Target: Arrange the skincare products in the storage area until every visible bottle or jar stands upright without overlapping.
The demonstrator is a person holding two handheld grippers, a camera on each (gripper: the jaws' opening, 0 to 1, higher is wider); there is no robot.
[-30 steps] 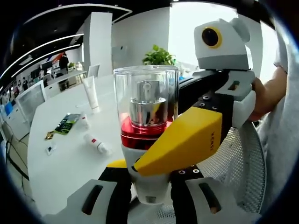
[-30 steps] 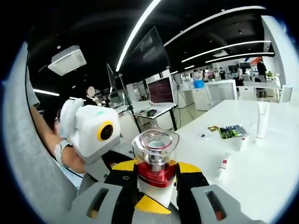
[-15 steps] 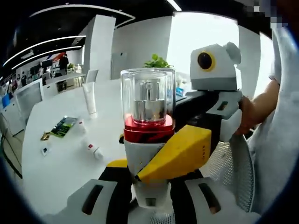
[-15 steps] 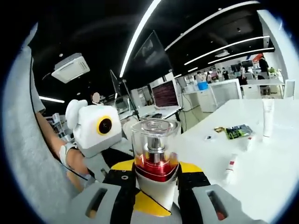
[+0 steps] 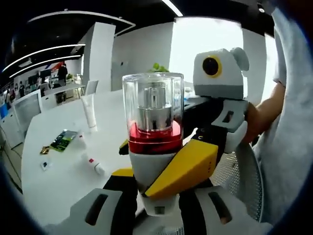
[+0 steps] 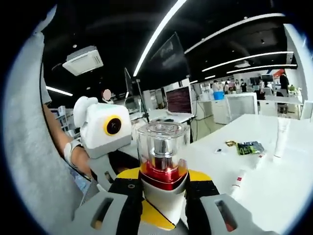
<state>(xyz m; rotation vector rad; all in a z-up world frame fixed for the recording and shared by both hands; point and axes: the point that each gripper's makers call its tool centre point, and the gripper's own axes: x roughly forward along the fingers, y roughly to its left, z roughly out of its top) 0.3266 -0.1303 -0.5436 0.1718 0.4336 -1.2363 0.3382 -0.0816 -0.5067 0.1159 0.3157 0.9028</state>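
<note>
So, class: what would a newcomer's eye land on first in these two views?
A pump bottle with a clear cap and red collar, held up close between both grippers' jaws. Behind it on the white table lie a small tube and a green packet, with a tall tube standing.

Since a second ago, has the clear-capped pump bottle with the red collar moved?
Cannot tell. The clear-capped pump bottle with the red collar sits the same between both grippers' fingers; the white table shifts behind it, but the cameras move with the hands.
</note>
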